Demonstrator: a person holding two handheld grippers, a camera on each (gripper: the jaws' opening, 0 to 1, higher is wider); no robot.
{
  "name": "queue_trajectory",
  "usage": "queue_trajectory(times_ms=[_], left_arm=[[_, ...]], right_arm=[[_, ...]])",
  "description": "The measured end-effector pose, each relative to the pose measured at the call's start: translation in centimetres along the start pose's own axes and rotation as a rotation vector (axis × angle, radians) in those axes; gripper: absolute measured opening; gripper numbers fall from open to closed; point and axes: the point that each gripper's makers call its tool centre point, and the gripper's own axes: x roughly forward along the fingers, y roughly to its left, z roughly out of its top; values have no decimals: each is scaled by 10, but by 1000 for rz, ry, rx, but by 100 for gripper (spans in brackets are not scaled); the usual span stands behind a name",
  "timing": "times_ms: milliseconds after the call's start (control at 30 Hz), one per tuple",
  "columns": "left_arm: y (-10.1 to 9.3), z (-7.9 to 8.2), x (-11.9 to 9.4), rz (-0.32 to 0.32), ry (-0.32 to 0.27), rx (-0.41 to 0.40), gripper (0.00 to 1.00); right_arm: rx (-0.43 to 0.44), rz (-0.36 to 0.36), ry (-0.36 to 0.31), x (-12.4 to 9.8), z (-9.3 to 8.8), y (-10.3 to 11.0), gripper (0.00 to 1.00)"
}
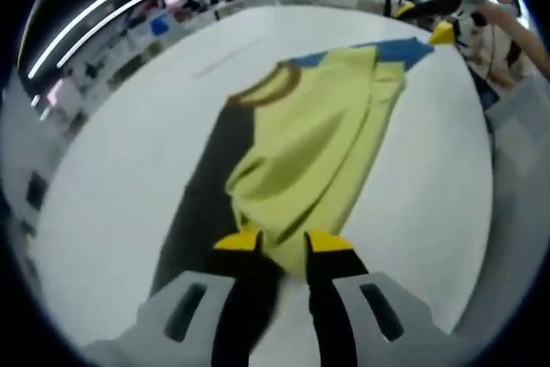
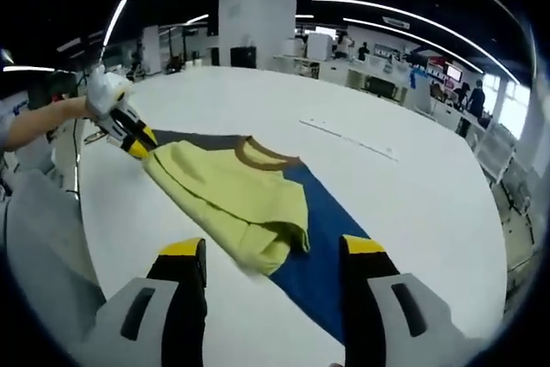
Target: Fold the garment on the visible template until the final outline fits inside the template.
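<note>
Our left gripper [image 1: 283, 241] has its yellow-tipped jaws pinched narrow on the near edge of the pale yellow short-sleeved shirt with a brown collar [image 1: 318, 139], which stretches away from it across the white table [image 1: 129, 169]. The shirt lies folded lengthwise over the dark blue rectangular template [image 2: 322, 238]. We judge the fold is mid-way: one side is doubled over, and the template still shows beside it.

Our right gripper [image 2: 273, 251] stands wide and holds nothing, with the shirt's bunched end just ahead of its jaws. Next, we think, it must close on that end so both of us can carry it over.
</note>
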Motion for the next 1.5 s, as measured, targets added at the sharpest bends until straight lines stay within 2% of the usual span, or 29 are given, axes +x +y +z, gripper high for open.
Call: queue_trajectory(times_ms=[100, 133, 267, 467, 633, 900, 1000, 1100, 1267, 1400, 1500], left_arm=[[2, -4, 3, 15, 15, 11, 16], [3, -4, 3, 15, 13, 9, 16], [0, -2, 4, 9, 3, 4, 16], [1, -7, 11, 5, 24, 1, 17], [2, -6, 14, 21, 8, -6, 15], [8, -4, 11, 25, -5, -27, 2], [9, -4, 11, 24, -4, -35, 0], [8, -4, 11, 26, -6, -32, 0], [6, -1, 8, 19, -14, -44, 0], [10, 6, 5, 33, -58, -72, 0], [12, 7, 3, 42, -60, -65, 0]], right_arm=[[63, 27, -18, 4, 2, 3, 61], [83, 35, -32, 9, 4, -3, 60], [98, 17, -26, 15, -1, -10, 54], [98, 33, -1, 24, -9, -6, 52], [116, 37, 8, 31, -15, -4, 50], [137, 33, 28, 43, -26, -7, 46], [153, 38, 35, 50, -30, -6, 46], [147, 28, 49, 55, -34, -8, 46], [119, -29, 59, 64, -40, -19, 46], [121, -67, 60, 72, -44, -28, 37], [127, -86, 67, 76, -47, -34, 30]])
